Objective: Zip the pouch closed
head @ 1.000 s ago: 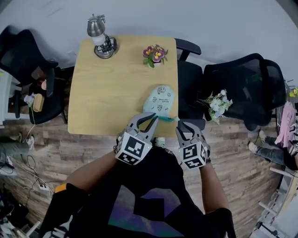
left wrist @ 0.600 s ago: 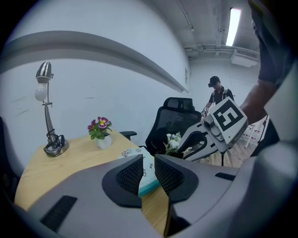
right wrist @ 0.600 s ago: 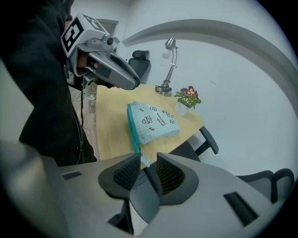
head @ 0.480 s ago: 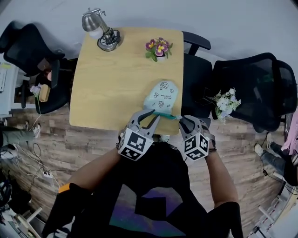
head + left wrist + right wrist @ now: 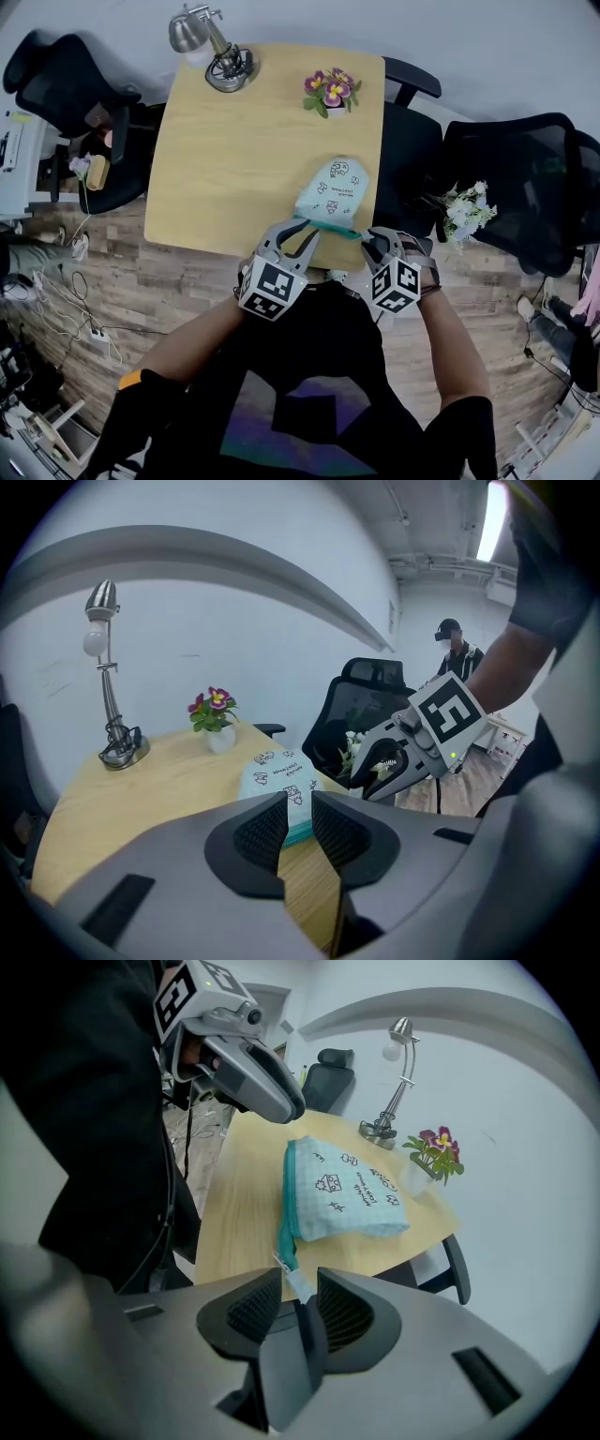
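Right gripper [image 5: 300, 1290] has just been opening and is standing wide, the pull tab [image 5: 294, 1274] lying loose between its jaws. The pouch [image 5: 342, 1190] is resting at the table's [image 5: 234, 141] near right edge and appears zipped, so releasing is underway. Left gripper [image 5: 300, 808], jaws narrowly apart, is meeting the pouch's left corner; whether it is pinching is unclear. Next it needs freeing and both need backing away.

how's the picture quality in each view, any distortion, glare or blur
Head view: strong fisheye bows the table edges and the floor; even light, sharp, no glare. Left gripper view: dark round vignette, the ceiling light is blown out, the pouch is clear. Right gripper view: same vignette, no glare, pouch print crisp, the desk lamp leans with the lens curve.
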